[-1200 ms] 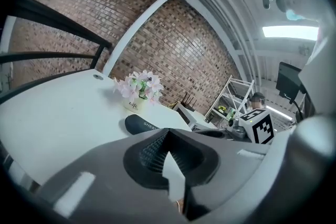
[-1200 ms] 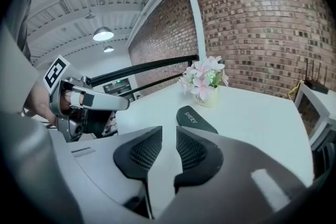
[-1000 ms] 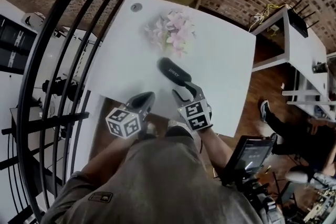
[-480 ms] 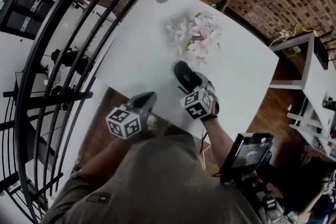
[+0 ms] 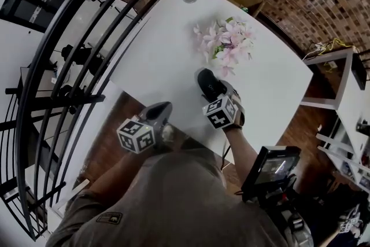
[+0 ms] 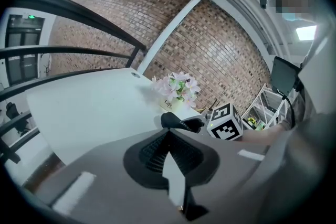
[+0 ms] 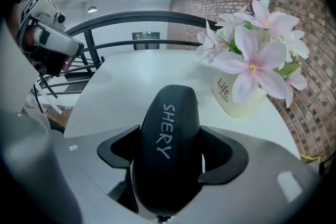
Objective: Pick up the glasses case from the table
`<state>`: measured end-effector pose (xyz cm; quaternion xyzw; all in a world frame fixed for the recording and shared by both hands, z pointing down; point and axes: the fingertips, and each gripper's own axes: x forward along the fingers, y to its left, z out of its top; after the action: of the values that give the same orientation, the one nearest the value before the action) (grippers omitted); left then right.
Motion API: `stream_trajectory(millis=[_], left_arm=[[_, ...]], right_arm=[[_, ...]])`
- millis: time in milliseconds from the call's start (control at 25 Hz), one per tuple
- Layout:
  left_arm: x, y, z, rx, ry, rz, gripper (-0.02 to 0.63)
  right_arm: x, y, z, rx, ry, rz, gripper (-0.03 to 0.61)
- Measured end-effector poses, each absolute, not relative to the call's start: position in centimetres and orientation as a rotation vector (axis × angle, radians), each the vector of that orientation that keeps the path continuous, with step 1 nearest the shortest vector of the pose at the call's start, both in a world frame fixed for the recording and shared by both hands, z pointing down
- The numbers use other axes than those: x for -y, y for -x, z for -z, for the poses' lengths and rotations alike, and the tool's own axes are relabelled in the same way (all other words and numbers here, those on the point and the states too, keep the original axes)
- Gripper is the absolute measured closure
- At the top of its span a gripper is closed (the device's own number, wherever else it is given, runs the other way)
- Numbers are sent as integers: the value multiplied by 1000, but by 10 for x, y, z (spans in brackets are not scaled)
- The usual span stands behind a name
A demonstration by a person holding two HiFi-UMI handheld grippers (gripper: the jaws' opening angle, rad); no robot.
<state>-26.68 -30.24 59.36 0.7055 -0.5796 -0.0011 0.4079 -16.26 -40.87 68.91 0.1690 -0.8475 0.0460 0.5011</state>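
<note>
A black, rounded hard glasses case [image 5: 207, 80] with the white word "SHERY" on its top lay flat on the white table [image 5: 162, 49]. It was near the table corner closest to the person. Just past it, toward the middle of the table, stood a small cream pot of pink flowers [image 5: 225, 43].

The right gripper [image 5: 218, 94] pointed down at the case. Its jaws were spread wide, with one jaw on each side of the case. The case filled most of the gap between them.

The left gripper [image 6: 169, 132] was at the table's near edge, well apart from the case. Its jaws were pressed together with nothing between them.

A black metal railing [image 5: 87, 26] curved along the table's left side.
</note>
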Motion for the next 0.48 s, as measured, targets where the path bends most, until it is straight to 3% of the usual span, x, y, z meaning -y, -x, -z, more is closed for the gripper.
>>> stream_trajectory(millis=[480], left_arm=[[314, 247, -583, 1415, -1889, 13, 613]], right_arm=[[407, 148, -642, 2181, -563, -147, 212]])
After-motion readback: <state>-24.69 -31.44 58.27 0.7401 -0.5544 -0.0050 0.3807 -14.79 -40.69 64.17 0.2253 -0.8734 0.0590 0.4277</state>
